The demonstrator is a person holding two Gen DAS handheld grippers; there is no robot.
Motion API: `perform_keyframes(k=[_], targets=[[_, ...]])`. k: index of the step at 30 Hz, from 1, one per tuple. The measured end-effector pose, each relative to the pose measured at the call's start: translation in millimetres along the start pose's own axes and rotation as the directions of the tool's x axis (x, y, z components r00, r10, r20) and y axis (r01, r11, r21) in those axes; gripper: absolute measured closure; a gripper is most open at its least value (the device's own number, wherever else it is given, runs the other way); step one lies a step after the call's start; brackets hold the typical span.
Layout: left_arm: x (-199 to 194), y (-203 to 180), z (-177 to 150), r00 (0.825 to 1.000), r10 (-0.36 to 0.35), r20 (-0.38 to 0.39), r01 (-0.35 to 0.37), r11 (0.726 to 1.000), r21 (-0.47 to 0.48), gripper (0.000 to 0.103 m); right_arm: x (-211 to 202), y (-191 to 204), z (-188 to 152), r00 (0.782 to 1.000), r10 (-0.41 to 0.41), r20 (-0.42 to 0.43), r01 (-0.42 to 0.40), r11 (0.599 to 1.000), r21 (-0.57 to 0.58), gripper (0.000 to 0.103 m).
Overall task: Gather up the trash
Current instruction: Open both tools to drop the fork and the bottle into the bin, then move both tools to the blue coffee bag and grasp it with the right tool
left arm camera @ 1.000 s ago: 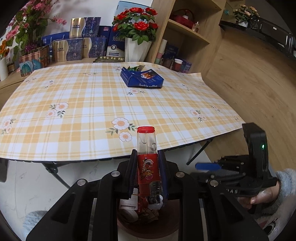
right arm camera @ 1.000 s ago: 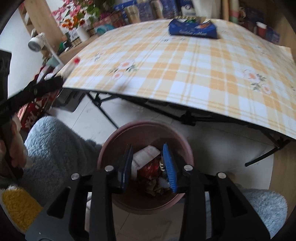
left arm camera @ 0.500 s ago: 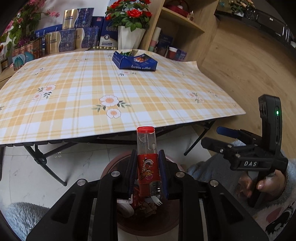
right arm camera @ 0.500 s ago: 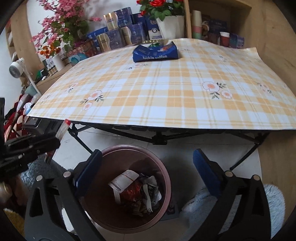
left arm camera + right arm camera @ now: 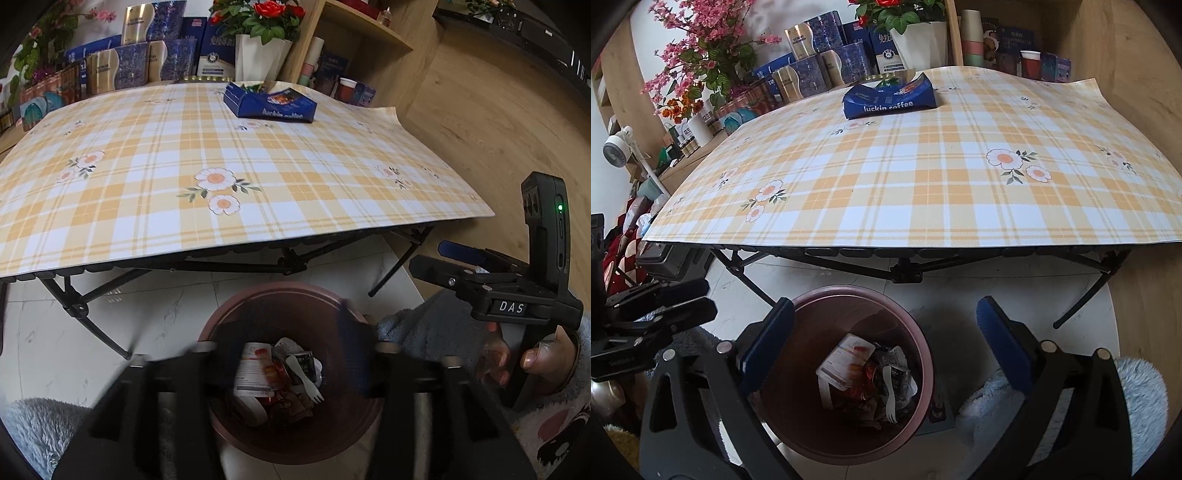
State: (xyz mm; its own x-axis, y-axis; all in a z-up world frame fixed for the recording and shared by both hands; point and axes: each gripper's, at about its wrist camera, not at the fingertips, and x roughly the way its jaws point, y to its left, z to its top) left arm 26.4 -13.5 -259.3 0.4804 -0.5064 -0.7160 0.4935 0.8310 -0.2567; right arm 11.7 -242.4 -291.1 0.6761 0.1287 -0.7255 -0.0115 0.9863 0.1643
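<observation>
A brown round trash bin [image 5: 280, 295] stands on the white floor below the table's front edge; it also shows in the right wrist view [image 5: 849, 291]. Inside lie a white paper, red wrappers and a white plastic fork [image 5: 890, 391]. My left gripper [image 5: 291, 354] is open and blurred just above the bin, empty. My right gripper [image 5: 884, 332] is wide open and empty above the bin; it appears at the right of the left wrist view [image 5: 461, 258]. A blue Luckin Coffee package [image 5: 890, 101] lies at the table's far side [image 5: 269, 105].
A folding table with a yellow plaid cloth [image 5: 221, 166] fills the upper view, its black legs [image 5: 905, 269] near the bin. Boxes, flower pots [image 5: 258, 55] and a wooden shelf [image 5: 369, 44] stand behind. Grey fluffy slippers [image 5: 1141, 387] are on the floor.
My left gripper opened and the red-capped bottle it held is gone from between its fingers. My right gripper stayed wide open and the view rose slightly.
</observation>
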Motion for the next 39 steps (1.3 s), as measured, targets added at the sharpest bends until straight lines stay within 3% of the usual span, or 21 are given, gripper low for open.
perform_keyframes(k=[4, 12, 19, 23, 29, 32, 35, 39], targets=[[-5.6, 4.5, 1.5, 0.999, 0.028, 0.033, -0.027, 0.999, -0.027, 0.016, 0.7, 1.6, -0.4, 1.000, 0.001, -0.004, -0.001, 1.000, -0.003, 0.006], [-8.4, 27.2, 3.3, 0.997, 0.067, 0.038, -0.061, 0.987, -0.148, 0.010, 0.7, 2.4, -1.2, 1.000, 0.000, -0.008, 0.000, 1.000, -0.007, 0.006], [-13.0, 52.4, 16.3, 0.999, 0.026, 0.029, -0.017, 0.959, -0.282, 0.010, -3.9, -8.2, 14.4, 0.999, 0.027, -0.021, -0.026, 0.999, 0.033, 0.006], [-17.4, 67.4, 38.3, 0.998, 0.001, 0.058, 0.020, 0.933, -0.360, 0.010, -8.1, -24.6, 47.1, 0.996, 0.085, -0.020, -0.083, 0.995, 0.063, 0.006], [-7.1, 74.7, 100.5, 0.993, -0.041, 0.114, 0.082, 0.917, -0.390, 0.010, 5.3, -38.7, 129.5, 0.998, 0.064, -0.011, -0.064, 0.998, -0.019, 0.011], [8.7, 78.6, 128.1, 0.989, -0.073, 0.128, 0.121, 0.896, -0.428, 0.010, 31.6, -42.8, 173.0, 0.998, 0.057, -0.028, -0.058, 0.998, -0.038, 0.017], [35.2, 84.8, 157.8, 0.983, -0.115, 0.143, 0.171, 0.854, -0.491, 0.011, 73.2, -48.2, 216.8, 0.998, 0.045, -0.047, -0.047, 0.998, -0.031, 0.026], [66.3, 87.6, 184.3, 0.979, -0.143, 0.146, 0.199, 0.829, -0.523, 0.018, 127.0, -57.3, 256.8, 0.996, 0.031, -0.085, -0.028, 0.999, 0.041, 0.035]])
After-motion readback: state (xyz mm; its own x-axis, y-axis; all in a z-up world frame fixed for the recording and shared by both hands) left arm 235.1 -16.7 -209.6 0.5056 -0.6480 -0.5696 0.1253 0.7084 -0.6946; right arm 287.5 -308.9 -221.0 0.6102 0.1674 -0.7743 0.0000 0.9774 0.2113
